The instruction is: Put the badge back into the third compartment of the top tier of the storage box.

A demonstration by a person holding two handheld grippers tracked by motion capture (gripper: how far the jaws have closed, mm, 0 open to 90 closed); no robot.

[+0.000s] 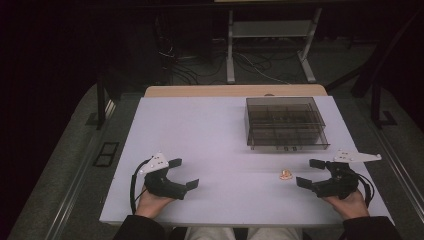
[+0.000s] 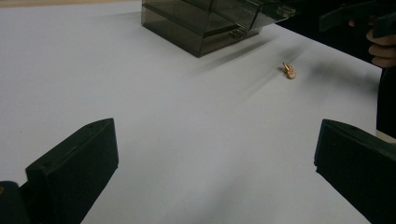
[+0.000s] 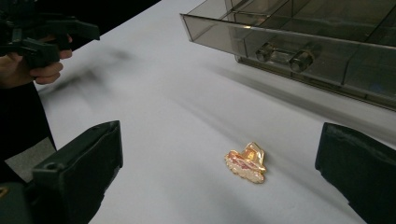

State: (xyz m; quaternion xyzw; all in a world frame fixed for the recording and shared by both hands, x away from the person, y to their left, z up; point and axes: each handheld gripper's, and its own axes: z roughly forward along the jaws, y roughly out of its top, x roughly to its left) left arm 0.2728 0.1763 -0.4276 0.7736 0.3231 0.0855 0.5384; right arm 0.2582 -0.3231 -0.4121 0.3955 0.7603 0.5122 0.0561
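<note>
Right hand-held gripper [image 1: 311, 172] rests low on the surface [image 1: 210, 150], its two black jaws spread wide and empty, and the small gold pin [image 3: 246, 162] lies flat on the white cover just in front of them, a little nearer to the right jaw in the right gripper view. The left hand-held gripper [image 1: 184, 173] is also spread and holds nothing; it rests well apart from the pin, on the other side of the surface.

To take the pin well, I think the right hand-held gripper should come down almost to the cover, with one jaw on each side of the pin, and then close slowly. The pin is thin and lies flat, so the jaws may slide over it or push it away if they stay too high.

The pin looks like enamelled metal, shiny, with a gold border and pink and white fields, and its outline is irregular. The cover is smooth, matt and pale. Behind the pin stands a box [image 1: 285, 122] of smoky transparent plastic, with hard straight walls, inner dividers and a small knob on the front.
</note>
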